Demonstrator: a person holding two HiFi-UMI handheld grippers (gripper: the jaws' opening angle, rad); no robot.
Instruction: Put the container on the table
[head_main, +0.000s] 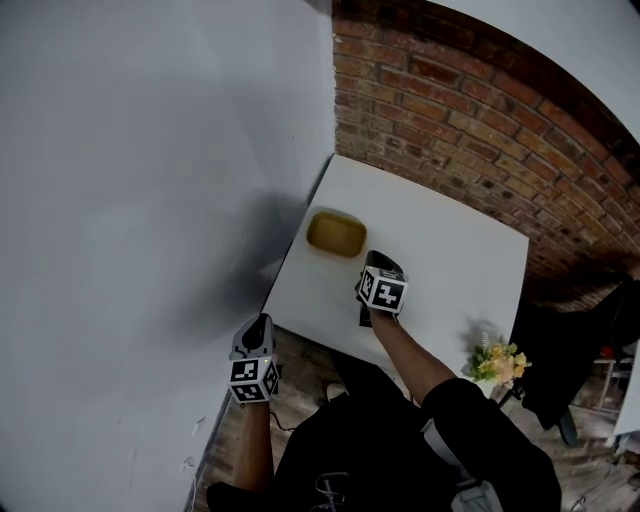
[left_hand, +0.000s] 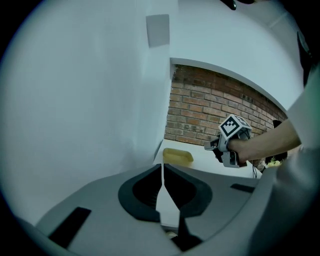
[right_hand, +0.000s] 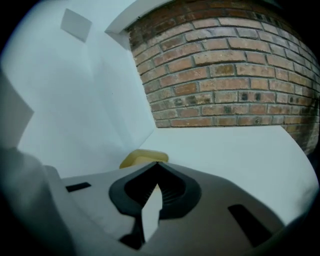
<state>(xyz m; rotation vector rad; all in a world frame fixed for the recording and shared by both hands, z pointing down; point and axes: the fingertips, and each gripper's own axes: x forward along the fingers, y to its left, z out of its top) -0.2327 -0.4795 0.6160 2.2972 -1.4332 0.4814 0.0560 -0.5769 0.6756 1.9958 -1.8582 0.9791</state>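
The yellow container (head_main: 336, 233) sat on the tabletop (head_main: 450, 250), eleven o'clock from the closed, empty right claw (head_main: 381, 262). The left claw (head_main: 261, 324) was likewise closed on nothing, so the task looked done.

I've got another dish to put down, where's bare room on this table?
Widest bare patch: the table's right half, bordered by the brick wall, the yellow container and the flowers by the near right corner. Crowded: the left side, where the container sits by the white wall with the right tool just in front.
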